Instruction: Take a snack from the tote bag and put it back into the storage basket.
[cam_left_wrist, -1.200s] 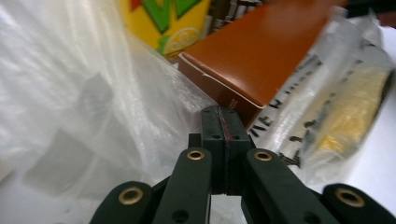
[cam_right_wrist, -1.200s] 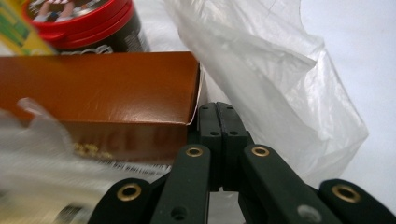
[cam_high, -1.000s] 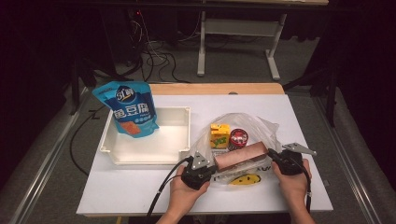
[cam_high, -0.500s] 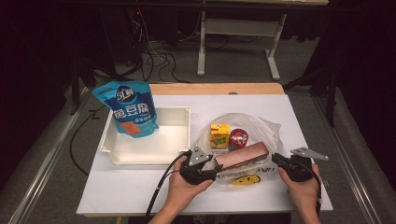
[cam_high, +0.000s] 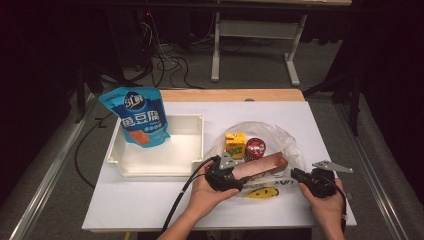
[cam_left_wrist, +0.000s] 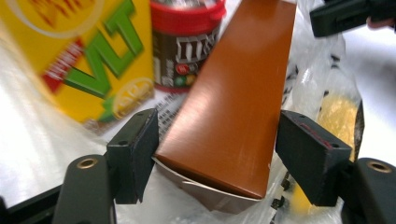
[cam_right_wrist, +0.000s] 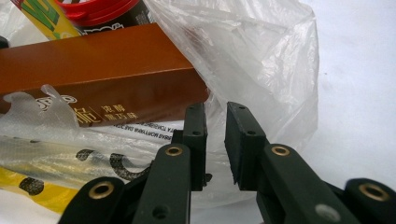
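A long brown box (cam_high: 262, 165) lies in the mouth of a clear plastic bag (cam_high: 280, 135), beside a yellow juice carton (cam_high: 235, 144) and a red-lidded M&M's tub (cam_high: 255, 147). My left gripper (cam_high: 235, 175) is at the box's left end. In the left gripper view its jaws have just been opening and stand open around the box (cam_left_wrist: 233, 93), pads (cam_left_wrist: 135, 149) slightly off its sides. My right gripper (cam_high: 296, 174) is at the bag's right edge. Its jaws (cam_right_wrist: 215, 112) have just parted to a narrow gap, with bag film (cam_right_wrist: 261, 56) behind them and the box (cam_right_wrist: 93, 60) to the left.
A white tray (cam_high: 190, 120) stands at the left of the white tabletop, with a blue snack pouch (cam_high: 139, 117) leaning upright in it. The bag carries a yellow smiley print (cam_high: 262, 191) near the table's front edge. Cables and a metal frame lie on the floor beyond.
The left gripper has slid right along the box and its jaws have spread apart. The right gripper has drawn slightly to the right and opened a crack.
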